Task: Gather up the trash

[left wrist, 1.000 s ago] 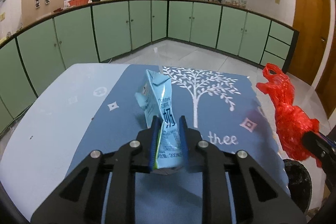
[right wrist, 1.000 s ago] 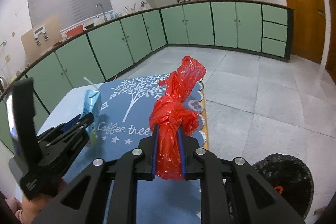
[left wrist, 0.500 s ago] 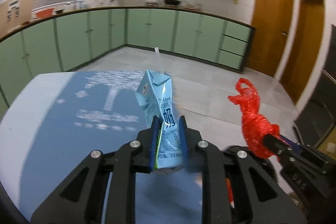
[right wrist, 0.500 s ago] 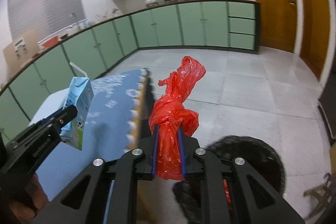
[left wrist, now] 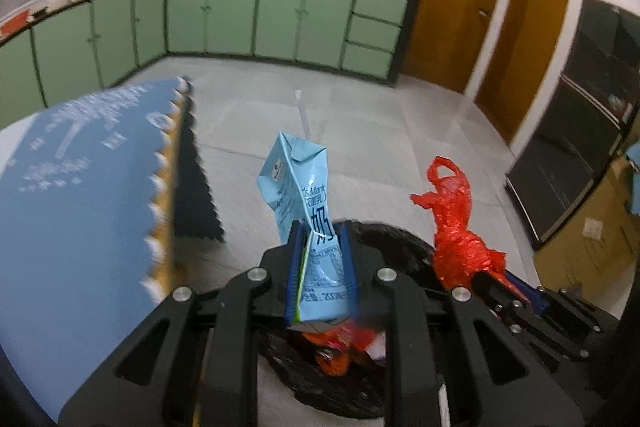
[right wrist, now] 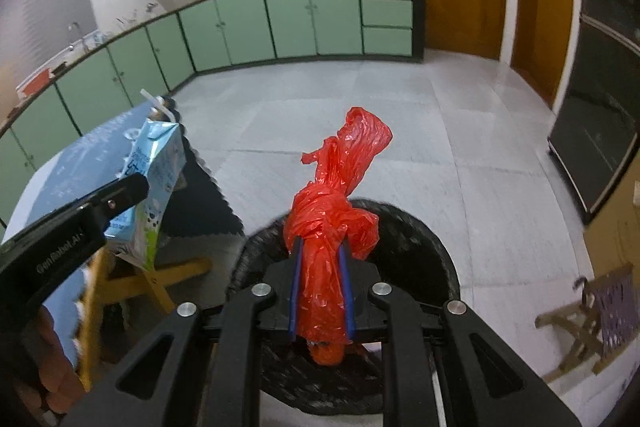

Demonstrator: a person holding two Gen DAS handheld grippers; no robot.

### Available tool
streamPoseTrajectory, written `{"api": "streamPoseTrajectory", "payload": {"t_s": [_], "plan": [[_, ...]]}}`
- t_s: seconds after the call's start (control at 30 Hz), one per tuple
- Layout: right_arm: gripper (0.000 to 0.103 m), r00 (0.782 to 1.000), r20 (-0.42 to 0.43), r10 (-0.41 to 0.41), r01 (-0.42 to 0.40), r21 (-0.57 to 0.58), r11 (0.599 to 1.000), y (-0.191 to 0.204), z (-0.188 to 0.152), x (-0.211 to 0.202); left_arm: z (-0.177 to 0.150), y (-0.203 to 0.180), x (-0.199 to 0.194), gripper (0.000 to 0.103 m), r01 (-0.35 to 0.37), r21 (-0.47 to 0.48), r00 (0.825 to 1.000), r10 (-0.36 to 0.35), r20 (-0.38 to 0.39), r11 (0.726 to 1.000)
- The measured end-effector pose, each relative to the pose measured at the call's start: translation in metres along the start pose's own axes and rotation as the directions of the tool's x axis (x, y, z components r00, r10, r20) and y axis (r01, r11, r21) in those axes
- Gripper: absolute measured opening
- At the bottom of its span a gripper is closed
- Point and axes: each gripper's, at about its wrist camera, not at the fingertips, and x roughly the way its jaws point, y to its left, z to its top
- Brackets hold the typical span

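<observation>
I had swung both clamped grippers off the blue tablecloth (left wrist: 80, 195), left gripper (left wrist: 320, 267) pinching the crumpled light-blue milk carton (left wrist: 300, 195) and right gripper (right wrist: 320, 287) the knotted red plastic bag (right wrist: 336, 203), over the black-lined bin (right wrist: 404, 239), ready to drop.

A crumpled blue milk carton (left wrist: 308, 227) with straw and a knotted red plastic bag (right wrist: 328, 227) stand upright above the black-lined bin (right wrist: 420, 239).

Light-blue carton (left wrist: 304, 211), red bag (right wrist: 332, 223), black bin (right wrist: 412, 239).
</observation>
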Motion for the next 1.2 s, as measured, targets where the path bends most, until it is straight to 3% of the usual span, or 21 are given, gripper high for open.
{"api": "streamPoseTrajectory", "payload": {"t_s": [0.2,0.27,0.33,0.37,0.4,0.67,1.0,1.2], "plan": [[0.018,0.999,-0.044,-0.006,0.008,0.047,0.999,-0.028,-0.011,0.015,-0.012,-0.022,0.025,0.020,0.060,0.034,0.997,-0.058,-0.056,0.998],[0.022,0.998,-0.061,-0.001,0.004,0.059,0.998,-0.034,-0.013,0.020,-0.013,-0.027,0.034,0.021,0.075,0.042,0.994,-0.071,-0.080,0.996],[0.033,0.997,-0.070,-0.012,0.017,0.066,0.998,-0.040,-0.014,0.022,-0.012,-0.029,0.037,0.032,0.062,0.054,0.996,-0.058,-0.075,0.997],[0.037,0.997,-0.068,-0.021,0.025,0.071,0.997,-0.043,-0.015,0.021,-0.011,-0.030,0.037,0.043,0.058,0.057,0.996,-0.054,-0.067,0.997],[0.037,0.998,-0.064,-0.027,0.031,0.075,0.997,-0.046,-0.015,0.019,-0.010,-0.031,0.035,0.048,0.057,0.059,0.997,-0.054,-0.059,0.997],[0.048,0.999,0.007,-0.040,0.039,0.099,0.994,-0.054,-0.003,-0.011,0.004,-0.020,-0.012,0.055,0.012,0.071,0.999,-0.014,0.038,0.997],[0.084,0.995,0.094,-0.018,0.015,0.037,0.999,-0.017,0.008,-0.059,0.010,0.028,-0.087,0.075,-0.076,0.015,0.989,0.073,0.125,0.997],[0.097,0.993,0.114,0.026,-0.027,0.008,1.000,0.011,0.000,-0.082,-0.007,0.062,-0.128,0.085,-0.129,-0.007,0.981,0.129,0.146,0.992]]}}
